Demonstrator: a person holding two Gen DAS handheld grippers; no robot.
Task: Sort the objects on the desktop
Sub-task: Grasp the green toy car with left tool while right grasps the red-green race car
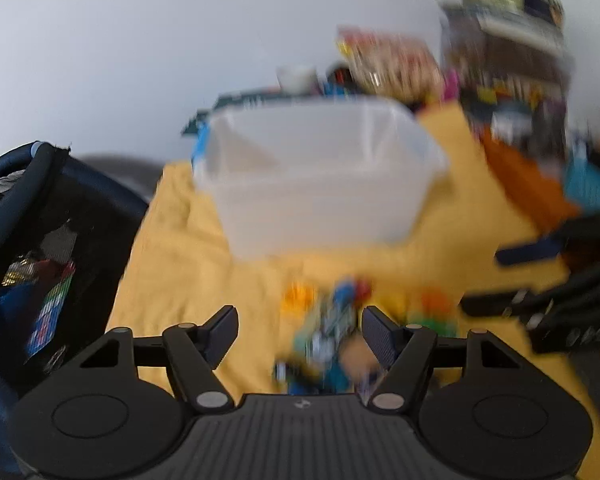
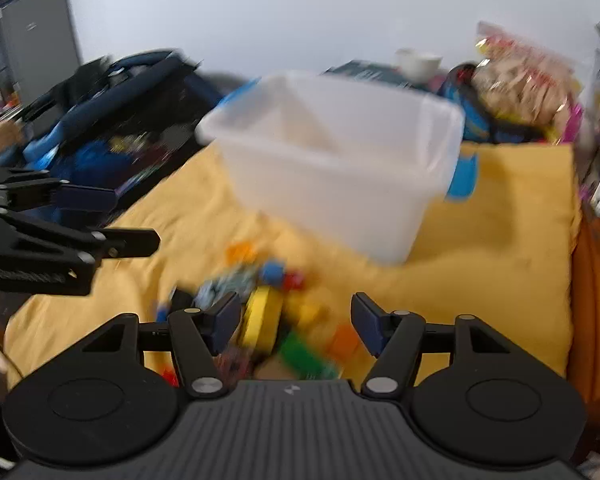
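Observation:
A pile of small coloured toy blocks (image 1: 332, 320) lies on a yellow cloth (image 1: 188, 256), blurred by motion. Behind it stands a clear plastic bin (image 1: 320, 172) with blue handles, tilted in this view. My left gripper (image 1: 299, 320) hangs open above the pile, with nothing between its fingers. In the right wrist view the same blocks (image 2: 268, 304) sit in front of the bin (image 2: 340, 168), and my right gripper (image 2: 295, 308) is open over them, gripping nothing. Each gripper shows in the other's view: the right gripper (image 1: 488, 276) at the right edge, the left gripper (image 2: 136, 220) at the left edge.
A dark blue bag (image 1: 32, 240) full of items sits at the cloth's left edge. Snack packets (image 2: 524, 76), a white cup (image 2: 416, 62) and a dark book lie behind the bin. Stacked boxes (image 1: 512, 60) rise at the right, beside an orange surface (image 2: 592, 312).

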